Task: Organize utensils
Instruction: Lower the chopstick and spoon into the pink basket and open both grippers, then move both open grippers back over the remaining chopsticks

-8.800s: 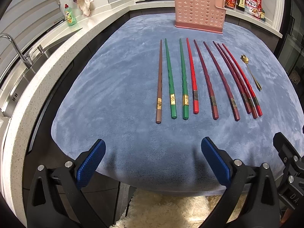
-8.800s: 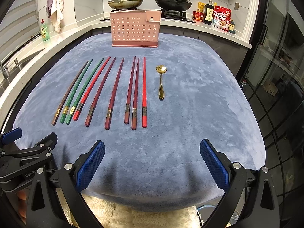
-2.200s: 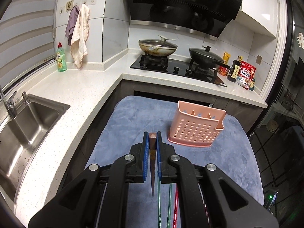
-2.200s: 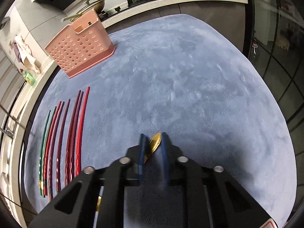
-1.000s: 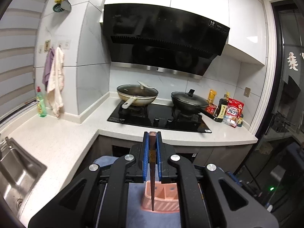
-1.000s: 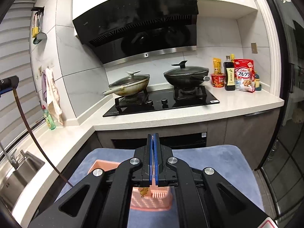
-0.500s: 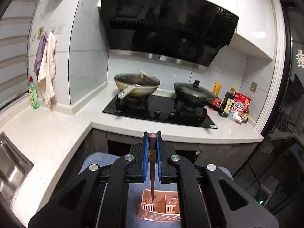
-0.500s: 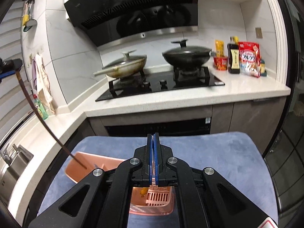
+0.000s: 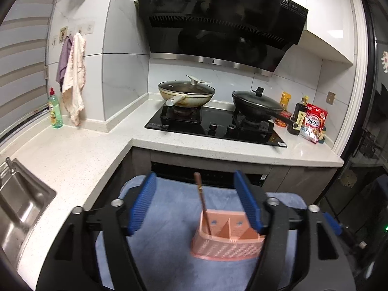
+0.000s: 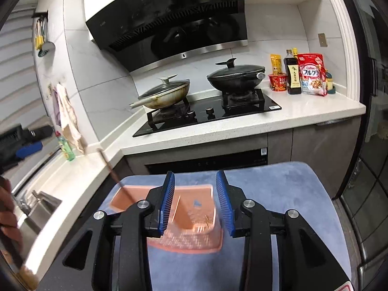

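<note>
Now brown chopstick [image 9: 203, 201] stands tilted in pink holder [image 9: 226, 245], between wide-open, empty left claw [image 9: 195, 203]; right claw [image 10: 195, 202] likewise, seemingly empty.

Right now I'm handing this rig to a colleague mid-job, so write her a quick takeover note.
Left tongs: open, empty, above the pink caddy.
Right tongs: open, empty, over it too.
Brown chopstick leans in the caddy's left compartment (left wrist view).
Done: that chopstick stowed.
Left: any other utensils, all out of view; other compartments too blurred to read.
</note>
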{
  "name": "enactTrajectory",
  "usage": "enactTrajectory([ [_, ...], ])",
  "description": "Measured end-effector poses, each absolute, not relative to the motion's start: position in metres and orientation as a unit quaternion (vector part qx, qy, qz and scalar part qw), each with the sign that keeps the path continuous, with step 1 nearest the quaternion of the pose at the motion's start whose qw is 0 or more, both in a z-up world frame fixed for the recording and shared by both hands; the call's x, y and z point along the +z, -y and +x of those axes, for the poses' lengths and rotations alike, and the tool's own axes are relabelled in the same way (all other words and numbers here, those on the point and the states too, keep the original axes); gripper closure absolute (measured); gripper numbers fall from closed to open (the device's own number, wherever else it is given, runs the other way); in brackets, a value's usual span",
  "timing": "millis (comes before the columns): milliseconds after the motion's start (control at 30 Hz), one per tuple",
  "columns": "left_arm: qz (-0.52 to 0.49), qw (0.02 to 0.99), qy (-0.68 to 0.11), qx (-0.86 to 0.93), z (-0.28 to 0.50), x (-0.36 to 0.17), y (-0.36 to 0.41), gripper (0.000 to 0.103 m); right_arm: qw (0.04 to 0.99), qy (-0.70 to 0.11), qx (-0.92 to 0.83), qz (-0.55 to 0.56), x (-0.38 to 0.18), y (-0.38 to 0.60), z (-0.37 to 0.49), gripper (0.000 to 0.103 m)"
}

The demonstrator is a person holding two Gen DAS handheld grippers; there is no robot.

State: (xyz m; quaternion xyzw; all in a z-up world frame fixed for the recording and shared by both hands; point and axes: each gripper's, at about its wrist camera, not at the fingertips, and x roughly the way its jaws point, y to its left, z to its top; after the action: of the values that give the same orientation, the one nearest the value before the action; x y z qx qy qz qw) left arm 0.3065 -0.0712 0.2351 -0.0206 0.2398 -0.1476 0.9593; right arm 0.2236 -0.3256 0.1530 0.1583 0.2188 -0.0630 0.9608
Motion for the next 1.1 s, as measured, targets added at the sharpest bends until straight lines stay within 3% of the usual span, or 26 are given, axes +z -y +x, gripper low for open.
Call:
enactTrajectory([
  [67,-0.012,0.961,-0.238,-0.139,0.288,0.228,0.062,0.029,0.959,-0.222,-0.059,0.164,0.152,0.323,0.203,0.065],
  [400,-0.001,0.942,-0.317,-0.115,0.202,0.138,0.002,0.028,0.942,-0.294,-0.068,0.147,0.096,0.291,0.086,0.064],
  [767,0.025,0.909,-0.409,-0.078,0.128,0.029,-0.024,0.028,0.920,-0.372,-0.072,0.100,0.019,0.242,0.018,0.064],
  [1100,0.036,0.901,-0.425,-0.084,0.092,-0.002,-0.022,0.028,0.902,-0.412,-0.060,0.112,-0.018,0.219,0.006,0.064],
])
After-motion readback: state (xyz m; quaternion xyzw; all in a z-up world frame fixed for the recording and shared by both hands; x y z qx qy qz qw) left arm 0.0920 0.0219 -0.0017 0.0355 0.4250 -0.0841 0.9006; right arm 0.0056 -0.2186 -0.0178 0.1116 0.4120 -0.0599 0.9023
